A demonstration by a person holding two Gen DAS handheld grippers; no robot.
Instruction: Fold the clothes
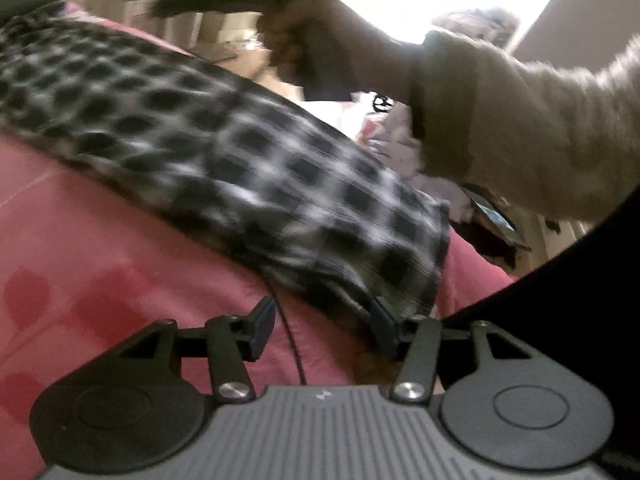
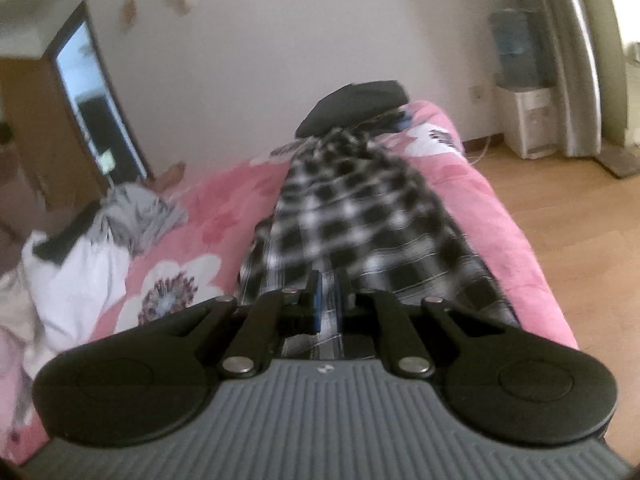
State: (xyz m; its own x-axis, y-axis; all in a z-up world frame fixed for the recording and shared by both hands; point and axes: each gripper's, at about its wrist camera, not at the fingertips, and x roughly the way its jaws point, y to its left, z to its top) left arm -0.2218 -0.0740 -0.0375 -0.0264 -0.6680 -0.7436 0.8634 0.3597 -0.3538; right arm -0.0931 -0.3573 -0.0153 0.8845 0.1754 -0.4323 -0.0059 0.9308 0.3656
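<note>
A black-and-white checked shirt (image 2: pixel 360 216) lies stretched along a pink flowered quilt (image 2: pixel 216 216) on the bed, its far end running up to a dark bundle (image 2: pixel 356 104) by the wall. The right gripper (image 2: pixel 329 300) has its jaws pressed together on the shirt's near edge, cloth pinched between them. The left gripper (image 1: pixel 320 320) stands with jaws spread; the shirt's hem touches only its right finger, and a thin dark cord (image 1: pixel 292 340) hangs in the gap. A fuzzy beige sleeve (image 1: pixel 520 128) crosses above the shirt in the left view, blocking the clutter behind. White and grey clothes (image 2: pixel 92 248) are heaped at the quilt's left. A water dispenser (image 2: pixel 524 92) stands on the wood floor. The checks are smeared by blur.
</note>
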